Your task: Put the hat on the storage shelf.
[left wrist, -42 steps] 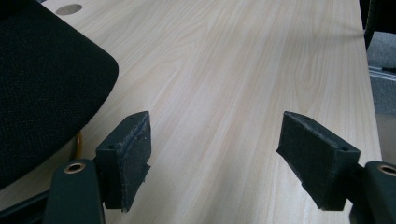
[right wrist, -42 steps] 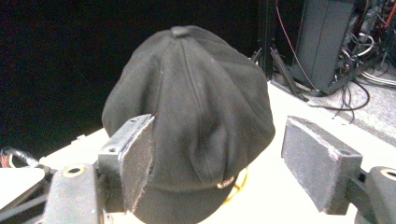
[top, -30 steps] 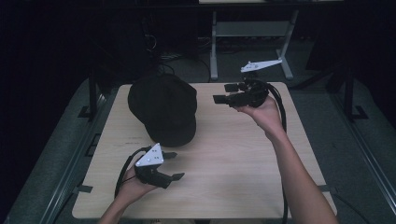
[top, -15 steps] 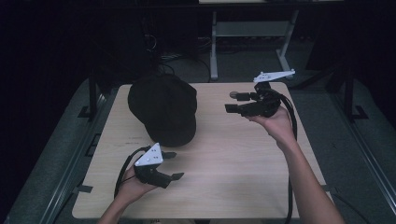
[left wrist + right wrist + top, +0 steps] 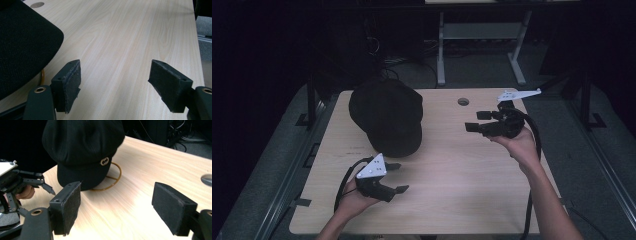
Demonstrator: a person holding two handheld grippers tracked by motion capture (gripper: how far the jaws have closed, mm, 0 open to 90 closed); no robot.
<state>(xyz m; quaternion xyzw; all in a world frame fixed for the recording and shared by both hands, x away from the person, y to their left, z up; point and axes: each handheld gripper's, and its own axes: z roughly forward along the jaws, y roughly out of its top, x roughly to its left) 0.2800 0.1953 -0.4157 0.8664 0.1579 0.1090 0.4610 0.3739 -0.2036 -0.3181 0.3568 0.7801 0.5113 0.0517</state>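
Observation:
A black cap (image 5: 387,115) lies on the left half of the wooden table (image 5: 452,190), its short brim toward the person. In the right gripper view the cap (image 5: 82,142) shows a small metal emblem (image 5: 104,161) and a thin tan cord loop (image 5: 116,176) under its brim. My left gripper (image 5: 398,177) rests low in front of the cap, open and empty. Its view has the cap's edge (image 5: 22,47) left of the pads. My right gripper (image 5: 473,121) hovers right of the cap, pointing at it. Its jaws have just opened slightly wider with nothing between them.
A round cable hole (image 5: 463,101) sits in the tabletop near the far edge. A white desk frame (image 5: 482,35) stands beyond the table. Metal rails run along both sides of the table. The left gripper (image 5: 45,183) appears at the left of the right gripper view.
My right gripper has drifted to the right and lower, away from the cap. The left gripper and the cap have stayed put.

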